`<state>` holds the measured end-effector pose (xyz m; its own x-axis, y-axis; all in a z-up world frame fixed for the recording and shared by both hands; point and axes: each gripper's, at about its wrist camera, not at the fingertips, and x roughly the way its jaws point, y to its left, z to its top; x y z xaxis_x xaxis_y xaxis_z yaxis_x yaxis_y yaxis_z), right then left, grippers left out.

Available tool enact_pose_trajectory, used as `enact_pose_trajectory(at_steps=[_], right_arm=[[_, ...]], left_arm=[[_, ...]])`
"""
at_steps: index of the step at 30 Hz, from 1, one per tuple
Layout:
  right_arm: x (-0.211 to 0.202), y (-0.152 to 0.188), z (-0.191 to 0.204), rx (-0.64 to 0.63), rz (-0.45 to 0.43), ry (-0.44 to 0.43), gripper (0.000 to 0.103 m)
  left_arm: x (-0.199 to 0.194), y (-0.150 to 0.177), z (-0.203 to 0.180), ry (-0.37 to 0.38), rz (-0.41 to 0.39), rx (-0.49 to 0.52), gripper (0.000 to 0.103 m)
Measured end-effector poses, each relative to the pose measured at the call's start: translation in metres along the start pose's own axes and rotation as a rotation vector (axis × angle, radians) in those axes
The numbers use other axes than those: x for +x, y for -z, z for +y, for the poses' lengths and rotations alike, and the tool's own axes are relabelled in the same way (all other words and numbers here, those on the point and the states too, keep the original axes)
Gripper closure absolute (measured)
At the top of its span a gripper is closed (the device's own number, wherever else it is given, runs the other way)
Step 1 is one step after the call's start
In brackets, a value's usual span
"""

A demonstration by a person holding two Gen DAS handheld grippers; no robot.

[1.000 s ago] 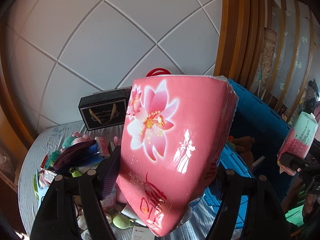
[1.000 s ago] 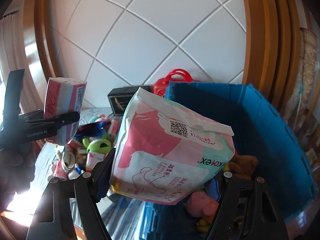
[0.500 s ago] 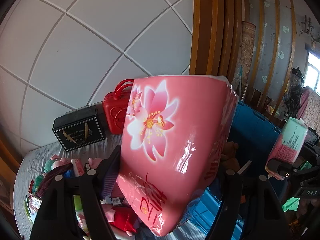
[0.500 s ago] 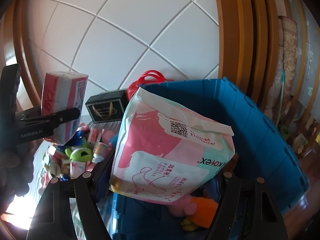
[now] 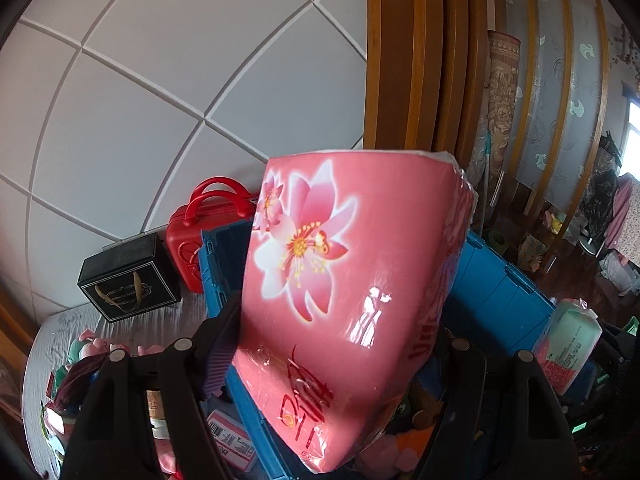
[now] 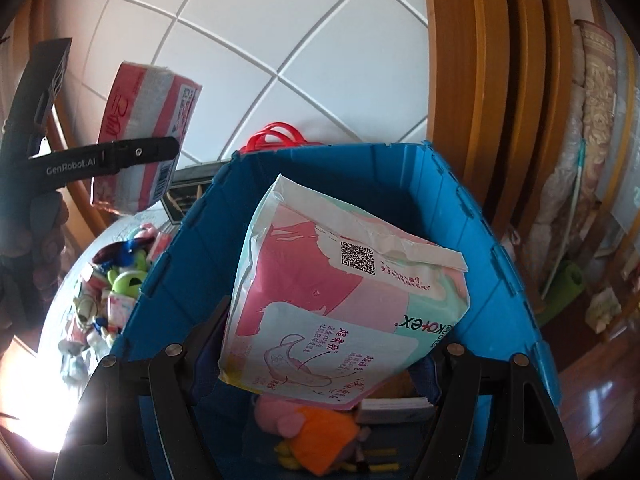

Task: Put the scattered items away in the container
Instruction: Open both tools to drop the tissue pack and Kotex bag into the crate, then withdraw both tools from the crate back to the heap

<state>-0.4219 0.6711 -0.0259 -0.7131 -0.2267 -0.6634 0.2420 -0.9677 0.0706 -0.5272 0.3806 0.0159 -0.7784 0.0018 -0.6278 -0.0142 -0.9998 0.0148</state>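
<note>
My left gripper [image 5: 336, 332] is shut on a pink tissue pack [image 5: 352, 280] printed with a flower, held upright over the near wall of the blue crate [image 5: 496, 300]. In the right wrist view the same pack [image 6: 148, 132] hangs left of the crate, above the table. My right gripper [image 6: 324, 344] is shut on a pink, mint and white pad pack [image 6: 340, 304], held tilted above the crate's [image 6: 480, 248] inside. An orange and pink soft toy [image 6: 316, 432] lies on the crate floor beneath it.
A red case [image 5: 192, 236] and a black gift box [image 5: 128, 280] stand by the tiled wall behind the crate. Several small toys and packets [image 6: 112, 288] are piled on the grey-clothed table [image 5: 56, 336]. A wooden frame [image 5: 420, 60] rises on the right.
Both grippers have swung to the right with their packs. The right one now hangs over the crate's inside, and the left one has come up to the crate's wall.
</note>
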Motion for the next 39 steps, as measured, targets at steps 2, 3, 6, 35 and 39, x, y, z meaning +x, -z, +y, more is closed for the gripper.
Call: enact_pose_trajectory(at_steps=[2,3,6,35,39], right_arm=[[0.002,0.001,-0.012,0.004,0.005,-0.003,0.027],[0.003,0.001,-0.017,0.007,0.004,0.001,0.027],[0.003,0.001,-0.027,0.002,-0.005,0.023,0.020],[0.001,0.001,0.036,-0.112,-0.017,-0.145,0.000],[-0.002,-0.002,0.070,-0.153,-0.024,-0.142,0.000]], left_arm=[[0.008,-0.009,-0.007,0.006,0.009,-0.014,0.027],[0.012,-0.014,-0.009,0.015,0.015,-0.022,0.025],[0.021,-0.027,-0.017,0.006,0.015,-0.036,0.018],[-0.050,0.062,0.054,-0.151,0.049,-0.186,0.007],[-0.070,0.084,0.080,-0.144,0.035,-0.223,0.007]])
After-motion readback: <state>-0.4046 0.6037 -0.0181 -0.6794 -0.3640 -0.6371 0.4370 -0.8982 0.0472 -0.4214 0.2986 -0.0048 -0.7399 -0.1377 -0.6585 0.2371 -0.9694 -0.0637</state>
